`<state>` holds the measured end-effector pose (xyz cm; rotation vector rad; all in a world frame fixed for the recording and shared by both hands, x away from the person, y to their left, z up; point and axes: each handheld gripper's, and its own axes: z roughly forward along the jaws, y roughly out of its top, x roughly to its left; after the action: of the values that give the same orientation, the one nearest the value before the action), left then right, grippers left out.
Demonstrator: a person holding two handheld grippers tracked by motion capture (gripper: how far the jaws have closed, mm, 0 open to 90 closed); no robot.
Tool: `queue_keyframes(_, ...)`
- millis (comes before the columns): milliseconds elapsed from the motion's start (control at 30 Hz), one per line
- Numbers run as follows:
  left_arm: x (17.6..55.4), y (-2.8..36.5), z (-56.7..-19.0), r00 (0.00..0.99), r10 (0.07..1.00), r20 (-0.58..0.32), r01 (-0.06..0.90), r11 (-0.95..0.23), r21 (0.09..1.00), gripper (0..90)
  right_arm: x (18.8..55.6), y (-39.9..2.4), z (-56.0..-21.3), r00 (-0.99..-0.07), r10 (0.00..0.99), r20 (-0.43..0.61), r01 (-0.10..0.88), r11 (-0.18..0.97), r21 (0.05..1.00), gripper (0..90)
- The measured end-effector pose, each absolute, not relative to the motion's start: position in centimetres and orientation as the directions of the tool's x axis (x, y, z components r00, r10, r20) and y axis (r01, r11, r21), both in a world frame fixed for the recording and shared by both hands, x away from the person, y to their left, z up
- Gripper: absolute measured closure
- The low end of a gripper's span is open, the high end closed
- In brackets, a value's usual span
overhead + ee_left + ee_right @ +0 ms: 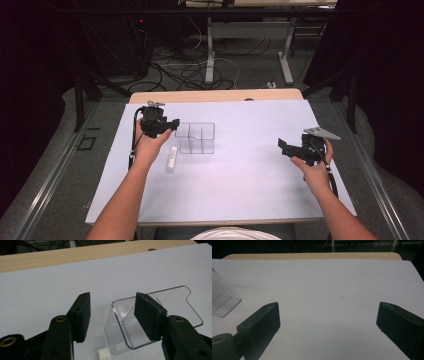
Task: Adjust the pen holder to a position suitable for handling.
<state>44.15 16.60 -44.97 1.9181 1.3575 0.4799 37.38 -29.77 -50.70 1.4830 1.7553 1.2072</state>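
A clear plastic box (197, 138) with inner dividers stands on the white sheet (240, 190), left of the middle. My left gripper (172, 125) is at its left end, jaws apart. In the left gripper view the left gripper (113, 297) straddles the near corner wall of the clear box (175, 302); the right jaw is over the box's inside, the left jaw outside, and neither pad touches the wall. A small white stick-shaped object (172, 159) lies just in front of the box. My right gripper (285, 146) hovers at the right, open, with nothing between its jaws.
The table's wooden far edge (215, 95) shows beyond the sheet. Cables and metal table legs (210, 55) are on the floor behind. In the right gripper view a corner of the clear box (222, 302) sits at far left, with bare sheet (329, 290) ahead.
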Motion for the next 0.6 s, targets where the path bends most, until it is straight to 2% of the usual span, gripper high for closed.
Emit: queue_keyframes(600,45.5,14.6,-47.1,0.403,0.914,-0.05,0.69,-0.268,0.672,56.9,37.5,-29.7,-51.0,-0.246,0.955,0.165,0.501,-0.02,0.865,6.8)
